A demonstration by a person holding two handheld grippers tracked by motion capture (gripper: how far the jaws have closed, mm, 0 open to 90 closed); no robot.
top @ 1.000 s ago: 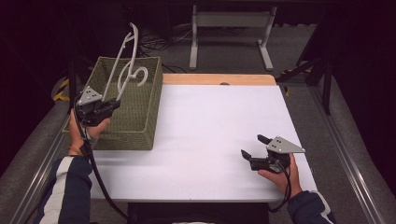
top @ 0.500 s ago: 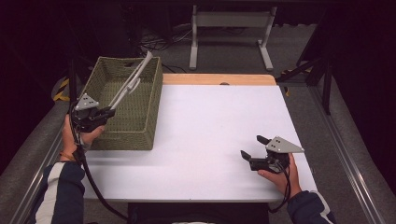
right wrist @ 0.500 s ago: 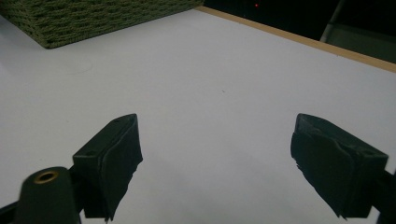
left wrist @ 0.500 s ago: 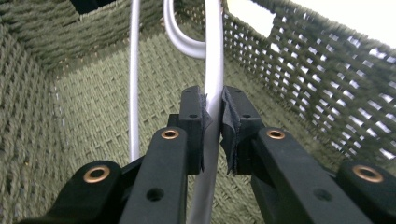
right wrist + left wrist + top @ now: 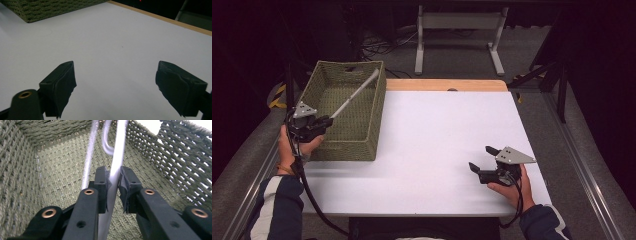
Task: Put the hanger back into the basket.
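The high view shows us the left gripper [image 5: 326,120] at the left edge of the bench [image 5: 437,145]. A hand [image 5: 294,147] holds it from below, and a black cable [image 5: 312,200] trails down from it toward the person's sleeve [image 5: 274,210]. The gripper sits at the near left corner of a green woven basket [image 5: 362,135]. Its jaws are clenched on a white plastic hanger [image 5: 354,95]. The hanger slants up and away from the gripper, across the inside of the basket, and its far end rests near the basket's far right rim.

In the left gripper view we look down into the basket [image 5: 50,177]. The two black pads [image 5: 102,185] press on a white bar of the hanger [image 5: 117,162] from both sides. Another thin white bar runs beside it on the left, and the curved hook of the hanger shows blurry at the top. The woven walls rise all around.

Moving right in the high view, we see the middle of the white bench bare, with a wooden strip along its far edge. Near the front right corner a hand [image 5: 512,187] holds the right gripper [image 5: 482,160]. It is well apart from the basket. Its jaws stand wide apart with nothing between them.

In the right gripper view we see its two pads [image 5: 62,82] far apart over the white bench [image 5: 120,50]. A corner of the basket [image 5: 45,8] shows at the top left.
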